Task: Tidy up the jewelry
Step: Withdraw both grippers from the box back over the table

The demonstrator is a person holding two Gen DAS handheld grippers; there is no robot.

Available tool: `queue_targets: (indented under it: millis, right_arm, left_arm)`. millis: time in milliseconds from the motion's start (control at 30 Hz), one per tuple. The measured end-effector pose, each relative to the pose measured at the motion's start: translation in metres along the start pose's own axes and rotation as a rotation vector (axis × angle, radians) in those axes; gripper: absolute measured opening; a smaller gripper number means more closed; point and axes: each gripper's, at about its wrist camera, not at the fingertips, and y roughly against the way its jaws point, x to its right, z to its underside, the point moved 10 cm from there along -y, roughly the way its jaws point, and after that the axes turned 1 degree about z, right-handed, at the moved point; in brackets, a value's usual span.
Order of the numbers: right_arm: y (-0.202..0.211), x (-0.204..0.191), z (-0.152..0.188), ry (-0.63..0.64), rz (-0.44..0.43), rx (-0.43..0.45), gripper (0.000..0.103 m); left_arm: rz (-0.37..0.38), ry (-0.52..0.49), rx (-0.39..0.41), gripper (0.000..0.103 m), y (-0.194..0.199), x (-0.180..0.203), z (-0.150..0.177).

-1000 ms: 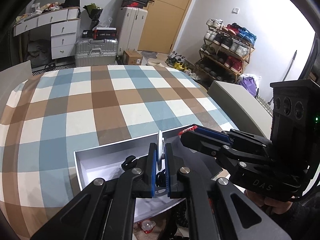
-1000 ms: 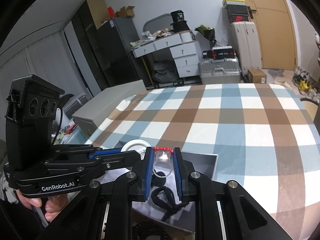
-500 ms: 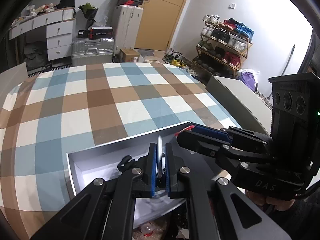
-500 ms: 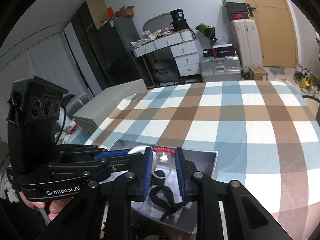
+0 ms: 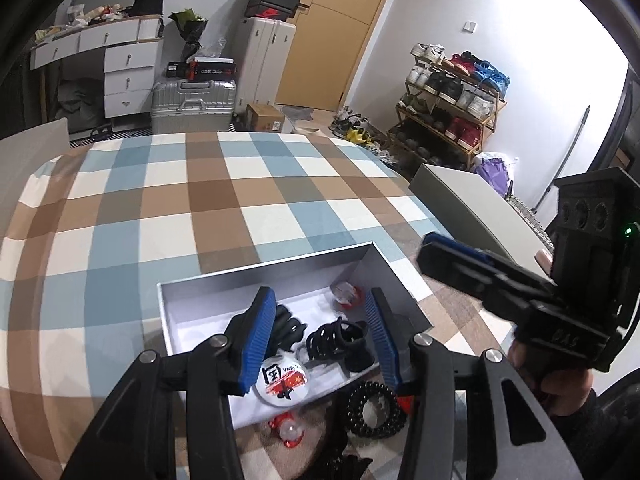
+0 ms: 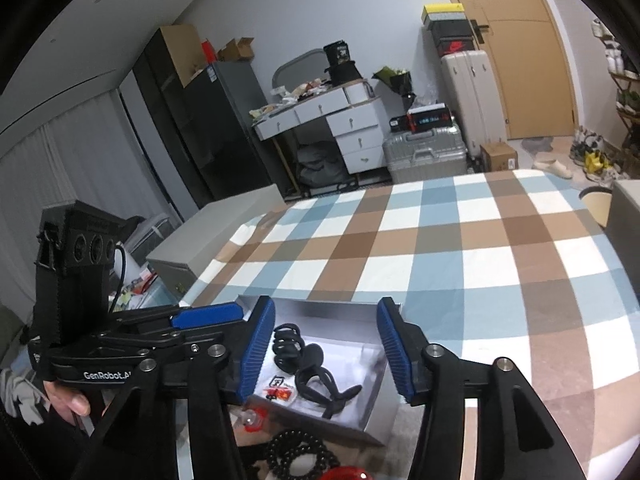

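An open grey box (image 5: 280,276) (image 6: 384,408) sits on the checked bed. Inside lie a round white badge (image 5: 282,380) (image 6: 279,391), black hair clips (image 5: 338,340) (image 6: 320,384) and a clear red-trimmed piece (image 5: 347,294). My left gripper (image 5: 320,336) is open and empty above the box. My right gripper (image 6: 326,350) is open and empty above the box too; it shows in the left wrist view (image 5: 456,256). A black bead bracelet (image 5: 374,410) (image 6: 302,458) and another clear red-trimmed piece (image 5: 289,432) (image 6: 252,420) lie outside the box's near edge.
The checked bedspread (image 5: 200,208) stretches far beyond the box. A grey bench (image 5: 472,208) stands at the right of the bed. A red round item (image 6: 346,473) lies at the bottom edge of the right wrist view.
Both grippers opened. The left let go of the white badge and the right let go of the clear red-trimmed piece; both now lie in the box.
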Motion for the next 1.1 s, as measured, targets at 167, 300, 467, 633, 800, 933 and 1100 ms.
queue_targets:
  millis: [167,300,467,633,800,933,1100]
  right_arm:
    - [0.019,-0.005,-0.003,0.005,0.010,0.030,0.059]
    - [0.032,-0.010,-0.003,0.012,0.016,0.047,0.066]
    - [0.047,-0.018,0.000,0.025,0.019,0.057,0.072]
    - [0.058,-0.023,0.003,0.033,0.025,0.069,0.077]
    - [0.069,-0.026,0.008,0.046,0.047,0.073,0.084]
    - [0.074,-0.025,0.018,0.054,0.062,0.058,0.084]
    - [0.080,-0.020,0.032,0.055,0.094,0.039,0.089]
  left_arm:
    - [-0.027,0.013,0.010,0.042,0.011,-0.004,0.005]
    - [-0.065,0.026,0.024,0.042,0.022,-0.011,0.010]
    - [-0.057,0.056,0.032,0.042,0.033,-0.013,0.016]
    - [-0.068,0.055,0.044,0.046,0.043,-0.010,0.021]
    - [-0.032,0.092,0.066,0.058,0.053,-0.007,0.026]
    - [-0.038,0.108,0.059,0.059,0.053,-0.008,0.035]
    - [-0.052,0.138,0.055,0.076,0.052,-0.010,0.047]
